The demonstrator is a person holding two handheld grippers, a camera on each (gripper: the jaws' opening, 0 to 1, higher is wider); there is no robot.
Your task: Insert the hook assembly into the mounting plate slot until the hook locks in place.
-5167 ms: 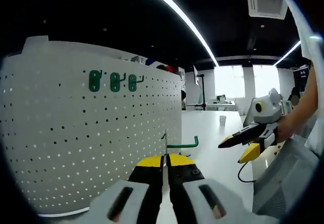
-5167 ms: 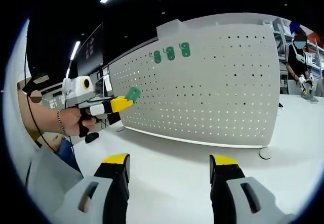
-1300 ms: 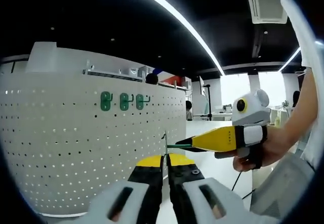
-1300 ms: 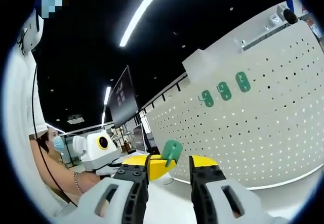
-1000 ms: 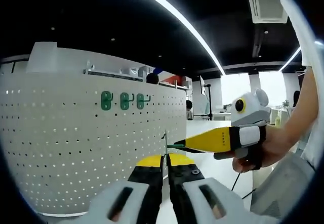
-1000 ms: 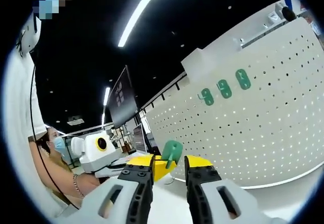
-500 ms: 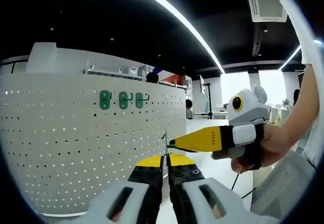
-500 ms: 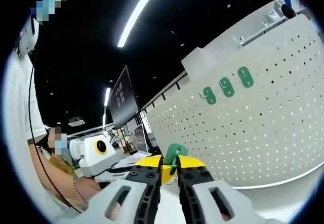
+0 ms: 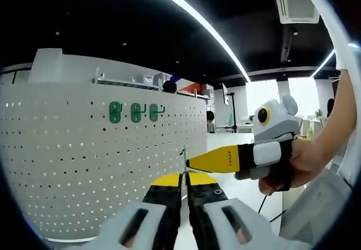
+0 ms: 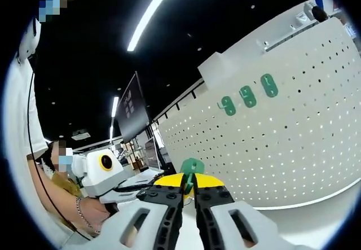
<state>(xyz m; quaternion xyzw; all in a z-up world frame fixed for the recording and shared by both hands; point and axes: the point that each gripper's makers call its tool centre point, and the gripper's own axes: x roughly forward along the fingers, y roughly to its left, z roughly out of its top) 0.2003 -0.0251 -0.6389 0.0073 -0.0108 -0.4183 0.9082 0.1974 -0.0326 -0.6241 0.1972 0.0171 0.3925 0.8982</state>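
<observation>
Presently: green hook assembly [image 10: 190, 169] pinched between both grippers, left gripper [image 9: 184, 178] and right gripper [image 10: 189, 181], jaws closed on it (likely steadying for insertion), before white pegboard [image 9: 84, 165].

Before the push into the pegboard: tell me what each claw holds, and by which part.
Both claws grip one green hook: the right claw is shut below its flat green plate, the left claw on its thin wire end.

Grey gripper bodies, black fingers [image 9: 167, 196] tipped yellow (screw heads showing); white sleeve [image 10: 25, 92].
</observation>
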